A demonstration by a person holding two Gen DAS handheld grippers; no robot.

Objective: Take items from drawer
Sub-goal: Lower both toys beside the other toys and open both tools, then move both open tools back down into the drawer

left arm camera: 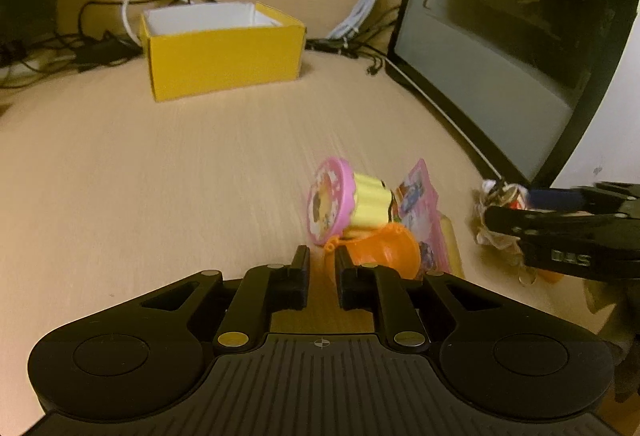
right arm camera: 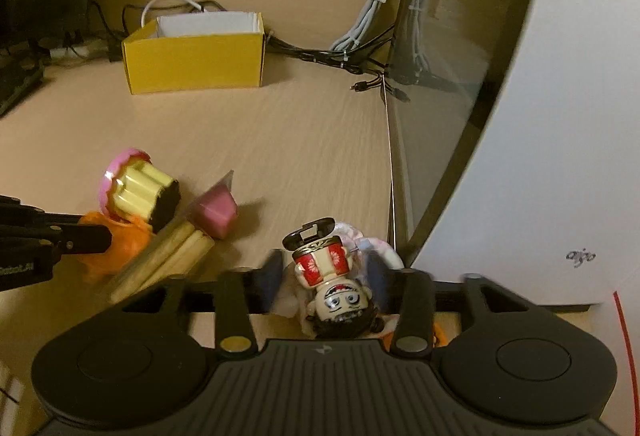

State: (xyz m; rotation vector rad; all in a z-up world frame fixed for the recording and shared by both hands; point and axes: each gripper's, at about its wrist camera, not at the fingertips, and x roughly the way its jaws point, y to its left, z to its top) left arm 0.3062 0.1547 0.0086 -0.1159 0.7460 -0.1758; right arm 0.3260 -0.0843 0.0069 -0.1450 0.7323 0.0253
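My right gripper (right arm camera: 326,278) is shut on an upside-down toy figure (right arm camera: 326,264) with a red and cream body and ragged white cloth; its fingers look blurred. From the left wrist view that figure (left arm camera: 494,210) hangs just above the desk at the right. On the desk lies a pile: a yellow cup toy with a pink lid (left arm camera: 344,202) (right arm camera: 136,188), an orange plastic piece (left arm camera: 384,246) (right arm camera: 116,242), a pink packet (left arm camera: 418,198) (right arm camera: 216,212) and wooden sticks (right arm camera: 168,256). My left gripper (left arm camera: 323,266) is open by a narrow gap, empty, its tips at the orange piece.
An open yellow box (left arm camera: 224,56) (right arm camera: 192,64) stands at the back of the wooden desk (left arm camera: 160,176). Cables (left arm camera: 368,4) trail behind it. A dark glossy panel (left arm camera: 500,36) rises on the right, and a white panel (right arm camera: 560,116) fills the right side.
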